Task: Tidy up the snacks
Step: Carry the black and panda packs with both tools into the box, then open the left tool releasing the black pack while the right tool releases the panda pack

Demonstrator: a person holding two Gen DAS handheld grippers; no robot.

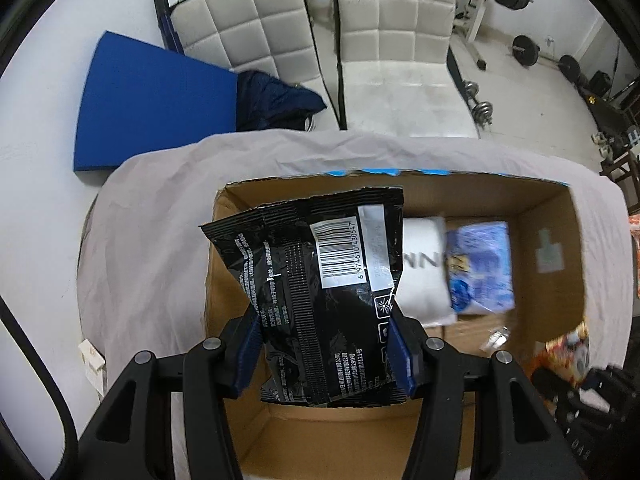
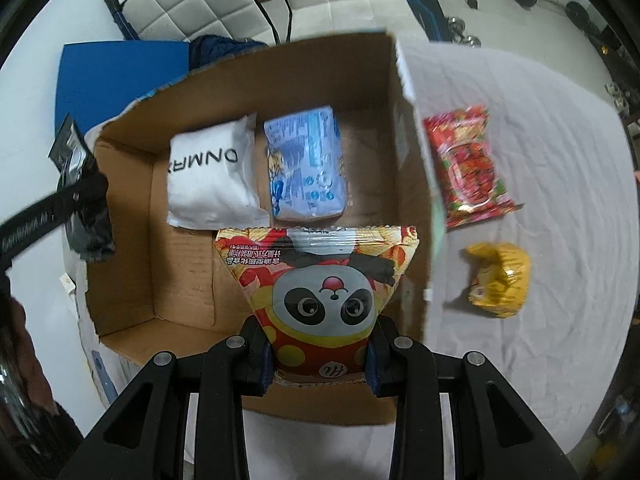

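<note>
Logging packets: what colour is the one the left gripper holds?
Black packet with white print and barcode; left wrist view.

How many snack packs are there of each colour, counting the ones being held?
Black: 1, black packet in the left gripper
Red and yellow: 1, panda packet in the right gripper
White: 1, white packet
Blue: 1, blue packet
Red: 1, red packet
Yellow: 1, yellow packet
Total: 6

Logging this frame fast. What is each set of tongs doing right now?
Left tongs: closed on the black snack packet, above the cardboard box.
Right tongs: closed on the panda snack bag.
</note>
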